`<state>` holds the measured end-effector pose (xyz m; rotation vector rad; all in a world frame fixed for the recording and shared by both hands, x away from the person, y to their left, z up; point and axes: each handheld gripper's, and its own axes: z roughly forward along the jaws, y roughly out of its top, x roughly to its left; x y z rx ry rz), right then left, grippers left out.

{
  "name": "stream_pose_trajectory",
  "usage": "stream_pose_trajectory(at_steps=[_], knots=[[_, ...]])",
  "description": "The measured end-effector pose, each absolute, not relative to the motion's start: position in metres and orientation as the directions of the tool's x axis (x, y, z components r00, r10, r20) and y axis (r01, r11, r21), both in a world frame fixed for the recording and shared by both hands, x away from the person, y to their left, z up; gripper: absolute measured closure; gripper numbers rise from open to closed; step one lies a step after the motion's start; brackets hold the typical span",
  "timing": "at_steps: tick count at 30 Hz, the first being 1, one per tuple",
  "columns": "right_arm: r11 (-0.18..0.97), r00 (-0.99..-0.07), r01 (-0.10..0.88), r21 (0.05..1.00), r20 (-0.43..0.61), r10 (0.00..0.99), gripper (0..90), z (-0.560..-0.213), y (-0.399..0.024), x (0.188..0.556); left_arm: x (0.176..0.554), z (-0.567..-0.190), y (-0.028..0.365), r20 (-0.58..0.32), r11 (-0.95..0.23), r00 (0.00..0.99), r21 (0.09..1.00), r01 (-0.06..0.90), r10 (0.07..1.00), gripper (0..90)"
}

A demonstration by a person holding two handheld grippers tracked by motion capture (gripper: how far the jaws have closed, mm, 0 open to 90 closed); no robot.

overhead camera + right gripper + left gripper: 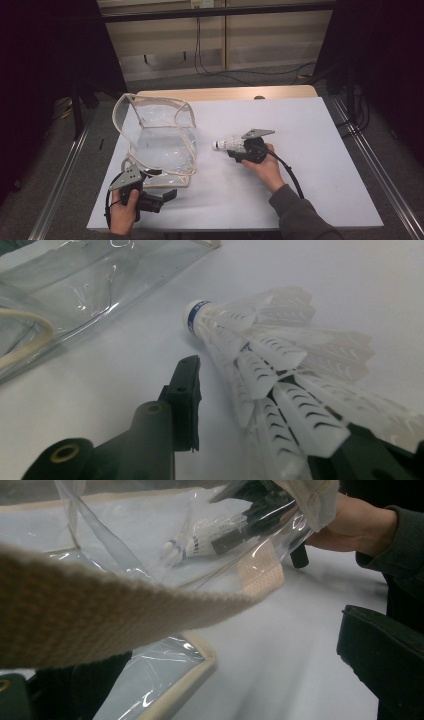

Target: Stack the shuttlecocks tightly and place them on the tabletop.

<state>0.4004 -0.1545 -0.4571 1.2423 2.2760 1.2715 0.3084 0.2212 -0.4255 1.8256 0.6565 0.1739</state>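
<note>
Presently on hand, itemised.

Item one: white shuttlecock [280, 370], count one. It lies between the two jaws of my right gripper [239, 145], feather skirt toward me, cork nose pointing away toward the bag. The right-hand jaw sits under the feathers; the left-hand jaw stands just beside the skirt with a sliver of table showing between. I cannot tell whether the pads actually press on it. A blue band rings the cork, with small white lettering too fine to read. In the high view the shuttlecock [227, 144] is near the middle of the table, just right of the bag.

Item two: clear plastic bag [157, 137], count one, cream fabric trim along its edges, standing open on the left half of the table. No readable print on it.

Item three: my left gripper [162, 196], count one, at the near left corner beside the bag's base. A cream woven strap [100, 615] of the bag runs across its own camera close up; the jaws stand well apart, and I cannot tell whether they hold the trim.

Item four: white table [310, 150], count one. Through the bag wall, the left gripper view shows my right hand [357, 522] and a dark label with pale text, unreadable.
</note>
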Motion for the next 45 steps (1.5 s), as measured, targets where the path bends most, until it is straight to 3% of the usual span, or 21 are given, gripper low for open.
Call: stream_pose_trajectory(at_steps=[5,14,45], knots=[[0.258,-0.602,0.557,0.790,0.169,0.780,64.0,-0.457,-0.155,0.401,0.308,-0.426,0.221,-0.198,-0.213,0.834,0.913,0.348,0.515,1.1],[0.279,-0.598,0.552,0.786,0.140,0.789,81.9,-0.457,-0.156,0.401,0.309,-0.426,0.222,-0.198,-0.211,0.837,0.914,0.345,0.510,1.2],[0.248,-0.602,0.579,0.776,0.203,0.772,88.7,-0.429,-0.171,0.394,0.309,-0.426,0.224,-0.208,-0.199,0.835,0.916,0.349,0.510,1.9]])
